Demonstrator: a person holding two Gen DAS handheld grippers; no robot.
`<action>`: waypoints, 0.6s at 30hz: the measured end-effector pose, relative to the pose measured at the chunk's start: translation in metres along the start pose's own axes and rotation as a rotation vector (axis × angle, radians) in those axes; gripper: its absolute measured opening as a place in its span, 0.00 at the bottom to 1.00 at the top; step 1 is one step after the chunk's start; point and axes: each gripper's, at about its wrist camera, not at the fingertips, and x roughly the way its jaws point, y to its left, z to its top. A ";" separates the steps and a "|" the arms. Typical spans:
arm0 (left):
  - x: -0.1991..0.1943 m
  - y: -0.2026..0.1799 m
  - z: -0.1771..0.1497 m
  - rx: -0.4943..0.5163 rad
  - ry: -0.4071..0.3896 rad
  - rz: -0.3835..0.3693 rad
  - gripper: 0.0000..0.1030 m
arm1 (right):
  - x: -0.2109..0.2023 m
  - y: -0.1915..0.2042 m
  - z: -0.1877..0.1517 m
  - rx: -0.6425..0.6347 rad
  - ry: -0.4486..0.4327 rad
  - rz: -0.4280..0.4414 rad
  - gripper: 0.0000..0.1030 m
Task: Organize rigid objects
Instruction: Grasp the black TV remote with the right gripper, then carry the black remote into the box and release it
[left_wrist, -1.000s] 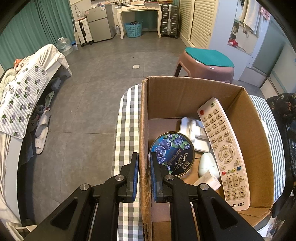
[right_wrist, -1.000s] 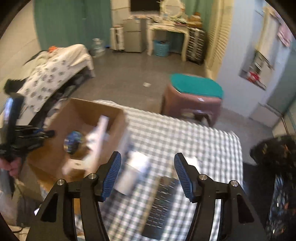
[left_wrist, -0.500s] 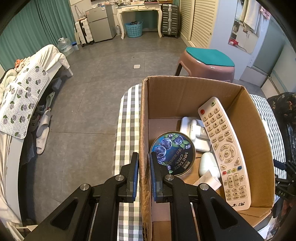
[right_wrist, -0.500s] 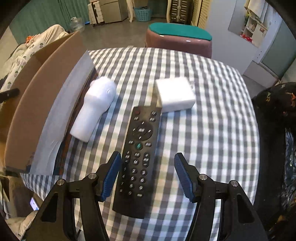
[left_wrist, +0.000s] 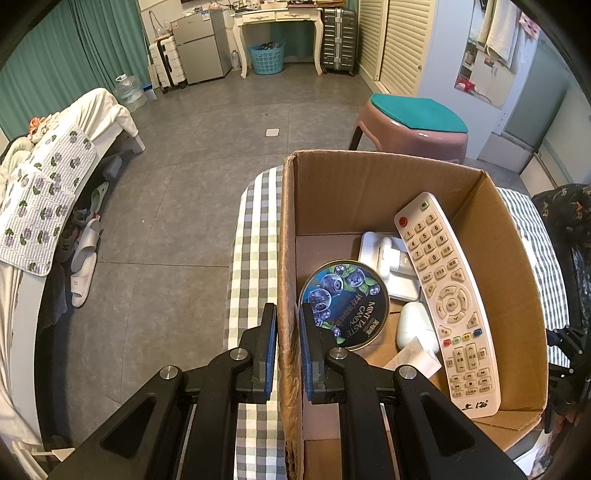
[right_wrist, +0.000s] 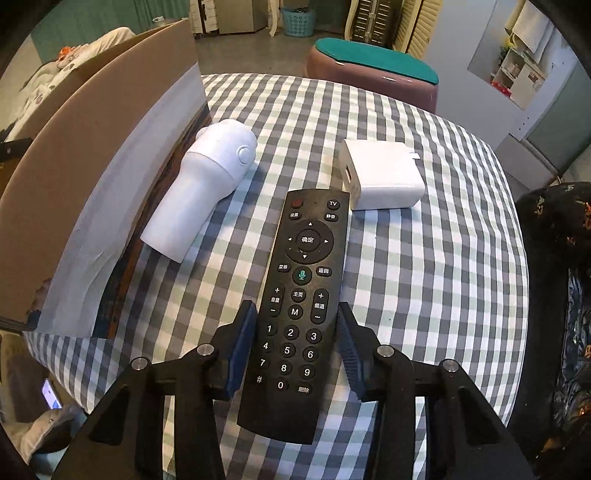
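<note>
My left gripper (left_wrist: 287, 322) is shut on the left wall of the cardboard box (left_wrist: 286, 236), one finger inside and one outside. The box holds a white remote (left_wrist: 445, 291), a blue mint candy tin (left_wrist: 344, 303), a white dock (left_wrist: 388, 260) and a white case (left_wrist: 413, 325). My right gripper (right_wrist: 295, 332) is open and straddles the lower part of a black remote (right_wrist: 301, 295) that lies on the checked tablecloth. A white cylindrical device (right_wrist: 205, 195) lies to its left against the box wall (right_wrist: 92, 177). A white charger (right_wrist: 382, 177) lies just beyond the remote's top.
The round table (right_wrist: 443, 277) has a checked cloth. A pink stool with a teal top (right_wrist: 373, 74) stands behind the table. A dark bag (right_wrist: 554, 236) sits at the right edge. A bed (left_wrist: 55, 184) is across the floor on the left.
My right gripper swung down from a high view of the room and moved forward over the table until its fingers flank the black remote. My left gripper has stayed on the box wall.
</note>
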 end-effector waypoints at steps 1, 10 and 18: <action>0.000 0.000 0.000 0.000 0.000 -0.001 0.11 | -0.001 -0.001 0.000 -0.010 -0.005 -0.004 0.42; 0.000 -0.001 -0.001 -0.002 -0.001 -0.002 0.11 | -0.036 0.001 0.002 -0.036 -0.066 -0.005 0.41; -0.001 -0.002 0.000 0.000 -0.003 -0.002 0.11 | -0.102 0.014 0.034 -0.098 -0.214 0.014 0.41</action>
